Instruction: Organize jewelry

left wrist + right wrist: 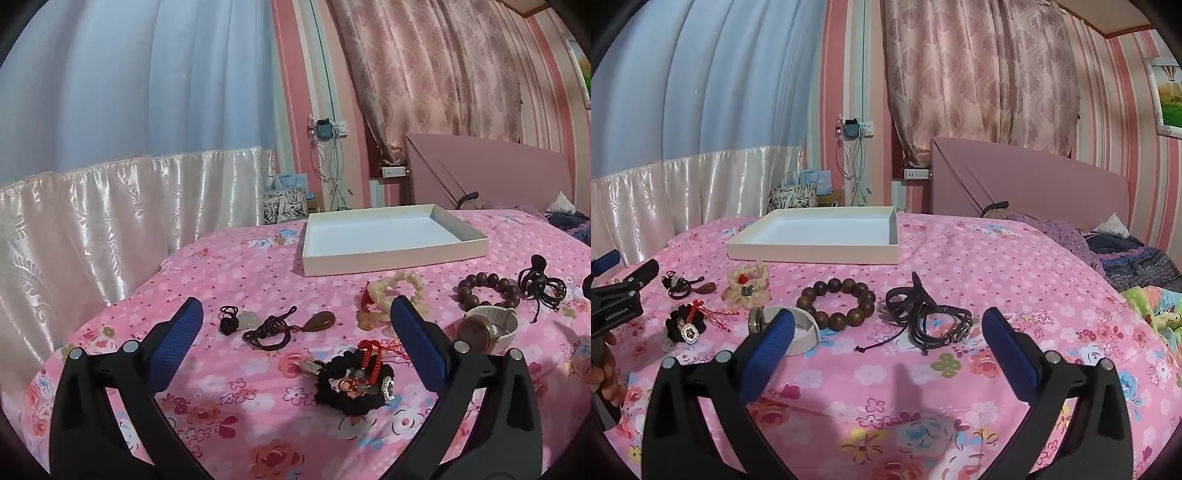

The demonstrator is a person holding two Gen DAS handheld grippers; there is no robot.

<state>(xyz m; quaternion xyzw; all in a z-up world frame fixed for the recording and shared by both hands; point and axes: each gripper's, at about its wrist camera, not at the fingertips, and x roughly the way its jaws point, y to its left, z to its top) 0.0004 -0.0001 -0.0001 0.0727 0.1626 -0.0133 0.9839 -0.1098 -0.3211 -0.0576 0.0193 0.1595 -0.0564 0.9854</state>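
Pink floral bedspread (960,258) with jewelry spread across it. White tray (391,258) sits at 12 o'clock, w/ nothing in it. Left tongs (297,325) spread wide, gripping nothing, above black scrunchie (351,384). Right tongs (888,332) also wide apart, nothing held, near wooden bead bracelet (836,301) & dark cords (931,314).
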